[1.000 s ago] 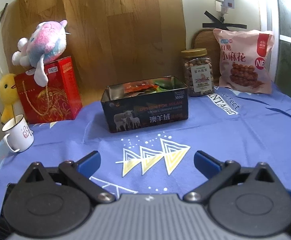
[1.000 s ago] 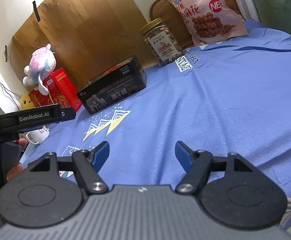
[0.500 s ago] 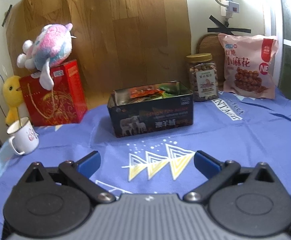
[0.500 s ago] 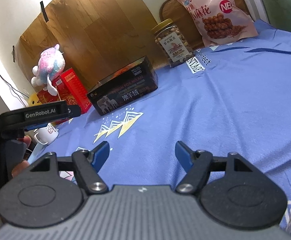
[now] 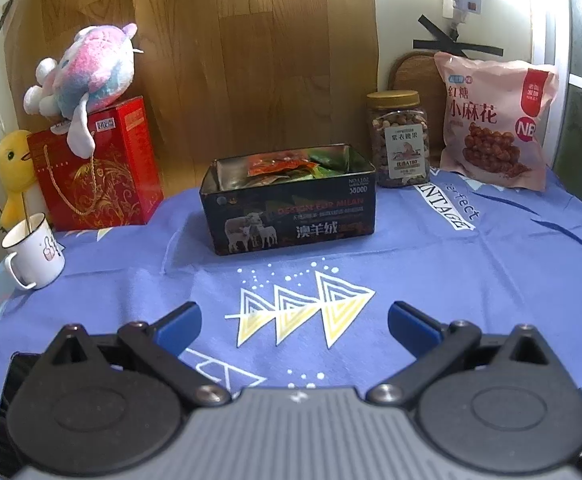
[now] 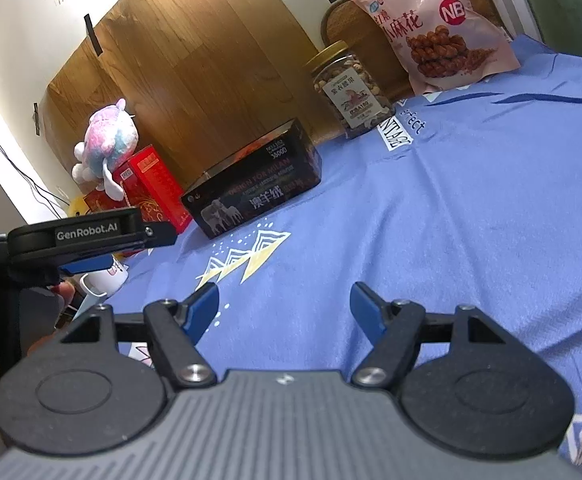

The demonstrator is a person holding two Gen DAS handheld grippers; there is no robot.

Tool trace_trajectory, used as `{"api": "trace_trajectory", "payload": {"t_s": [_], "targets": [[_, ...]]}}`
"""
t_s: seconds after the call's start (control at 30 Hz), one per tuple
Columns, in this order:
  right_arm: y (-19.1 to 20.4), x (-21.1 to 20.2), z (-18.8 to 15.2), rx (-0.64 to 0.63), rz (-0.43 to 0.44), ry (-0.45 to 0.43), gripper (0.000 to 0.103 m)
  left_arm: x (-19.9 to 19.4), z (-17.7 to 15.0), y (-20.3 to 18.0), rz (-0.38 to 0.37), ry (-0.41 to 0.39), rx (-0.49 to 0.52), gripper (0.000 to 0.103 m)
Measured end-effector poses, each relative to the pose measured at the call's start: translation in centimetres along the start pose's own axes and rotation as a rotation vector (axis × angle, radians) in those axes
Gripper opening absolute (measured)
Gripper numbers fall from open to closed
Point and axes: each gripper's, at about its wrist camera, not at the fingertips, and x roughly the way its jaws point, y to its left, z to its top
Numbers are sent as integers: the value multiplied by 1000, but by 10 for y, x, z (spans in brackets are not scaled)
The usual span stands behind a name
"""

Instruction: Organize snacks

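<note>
At the bottom of the left wrist view, the left gripper hovered over the blue tablecloth with its jaws spread wide and nothing between them. The right gripper was likewise wide open and empty at the bottom of its own view. Farther back, at frame centre, the dark tin held snack packets. Beyond it, to the upper right, stood a nut jar and, just beside that, a pink snack bag.
</note>
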Motion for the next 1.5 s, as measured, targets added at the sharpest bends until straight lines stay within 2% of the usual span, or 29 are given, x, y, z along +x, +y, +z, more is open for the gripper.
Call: {"api": "trace_trajectory", "payload": {"t_s": [0.23,0.4,0.63,0.87,1.03,1.2,1.3,1.5], "targets": [[-6,2,-3,19,-3,12,75,4,-4,-1,12,7,-12,103],[-3,2,-9,11,-11,29,75,2,-9,-5,26,-10,20,103],[-10,3,-9,36,-31,52,75,9,-6,-18,8,-6,43,103],[-16,1,-1,12,-59,69,74,13,5,-29,-5,-3,1,103],[-22,6,-12,24,-44,95,74,15,0,-25,14,6,-12,103],[-19,6,-15,27,-25,92,74,23,-8,-26,47,22,37,103],[-18,7,-16,19,-32,90,74,29,-12,-27,43,42,60,103],[-16,8,-14,12,-46,94,74,34,-13,-20,36,43,39,103]]}}
